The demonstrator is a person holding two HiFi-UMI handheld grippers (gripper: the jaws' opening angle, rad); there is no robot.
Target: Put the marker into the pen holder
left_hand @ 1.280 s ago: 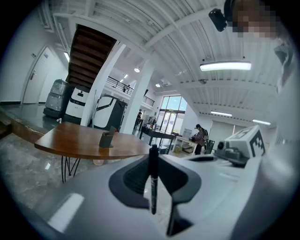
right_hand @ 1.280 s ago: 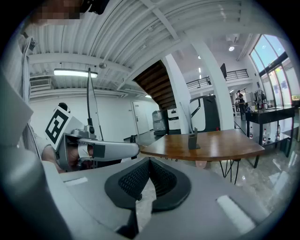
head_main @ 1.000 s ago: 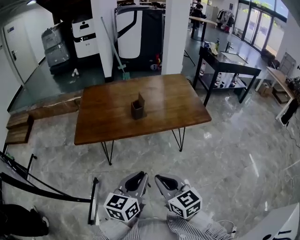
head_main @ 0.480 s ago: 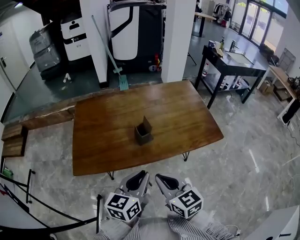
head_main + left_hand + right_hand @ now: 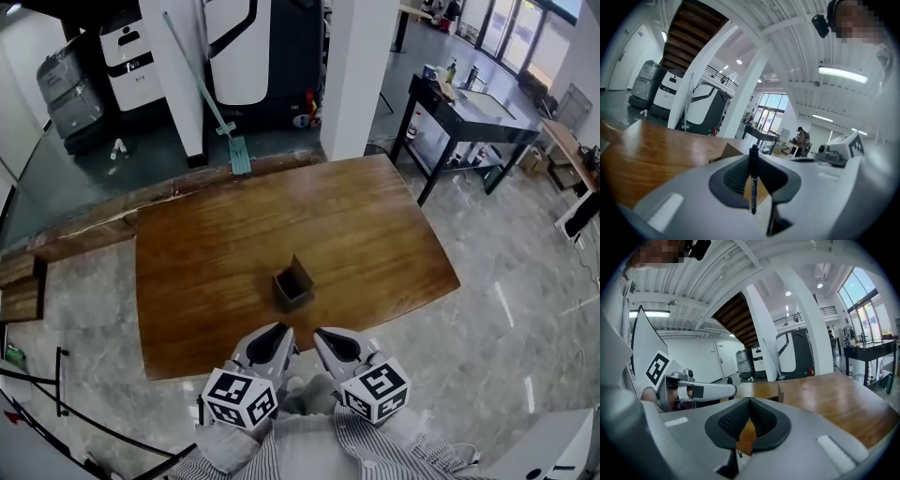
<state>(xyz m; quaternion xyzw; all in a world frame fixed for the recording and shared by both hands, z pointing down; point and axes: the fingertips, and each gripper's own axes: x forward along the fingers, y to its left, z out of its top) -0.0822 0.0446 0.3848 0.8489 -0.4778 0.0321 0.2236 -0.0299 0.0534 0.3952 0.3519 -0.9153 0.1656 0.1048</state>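
A small brown open-topped pen holder point(image 5: 293, 284) stands on the wooden table point(image 5: 216, 244), toward its near edge. My left gripper point(image 5: 272, 345) hangs at that near edge, just short and left of the holder, shut on a thin black marker point(image 5: 753, 180) that stands upright between the pads. The holder's brown rim point(image 5: 727, 151) peeks over the left jaws. My right gripper point(image 5: 336, 345) is beside the left one, shut with nothing in it. In the right gripper view its pads point(image 5: 750, 404) meet, and the holder's edge point(image 5: 779, 391) shows beyond them.
A white pillar point(image 5: 354, 75) and a broom point(image 5: 217, 108) stand past the table's far edge. A black workbench point(image 5: 469, 98) is at the far right, and wooden blocks point(image 5: 19, 281) lie on the floor at left. Marble floor surrounds the table.
The view has closed in on the table: the holder now lies just ahead of both grippers, which reach the table's near edge. The grip on the marker is unchanged.
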